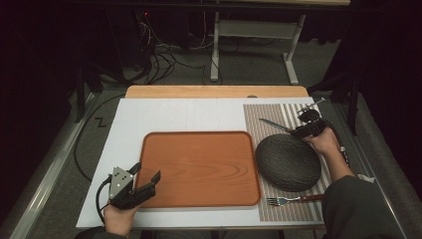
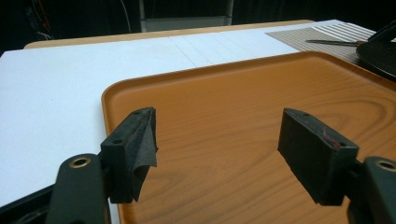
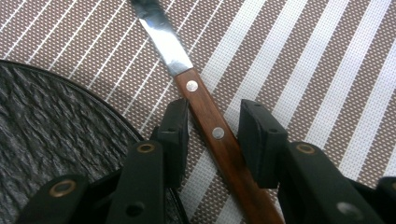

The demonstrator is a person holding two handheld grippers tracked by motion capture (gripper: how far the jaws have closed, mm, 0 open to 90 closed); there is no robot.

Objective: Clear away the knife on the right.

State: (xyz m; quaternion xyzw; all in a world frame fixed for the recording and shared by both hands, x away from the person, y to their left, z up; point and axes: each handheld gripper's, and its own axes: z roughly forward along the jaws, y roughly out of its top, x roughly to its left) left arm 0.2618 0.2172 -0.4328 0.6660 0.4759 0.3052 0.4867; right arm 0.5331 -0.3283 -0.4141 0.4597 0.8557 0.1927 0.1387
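Note:
A knife with a brown riveted wooden handle (image 3: 212, 128) and a steel blade (image 1: 276, 125) lies on the striped placemat (image 1: 291, 211) beside a dark textured plate (image 1: 287, 162). My right gripper (image 1: 300, 131) reaches down over the knife. In the right gripper view its jaws (image 3: 215, 114) straddle the handle: the left pad is at the wood and a gap shows at the right pad. My left gripper (image 1: 147, 172) hovers open over the near left corner of the orange wood-grain tray (image 1: 199, 169), with nothing between its fingers (image 2: 219, 128).
A fork (image 1: 286, 200) lies on the placemat in front of the plate. The tray sits on a white board (image 1: 174, 117) that covers the table. Beyond the table's far edge are a desk frame (image 1: 215, 50) and cables on the floor.

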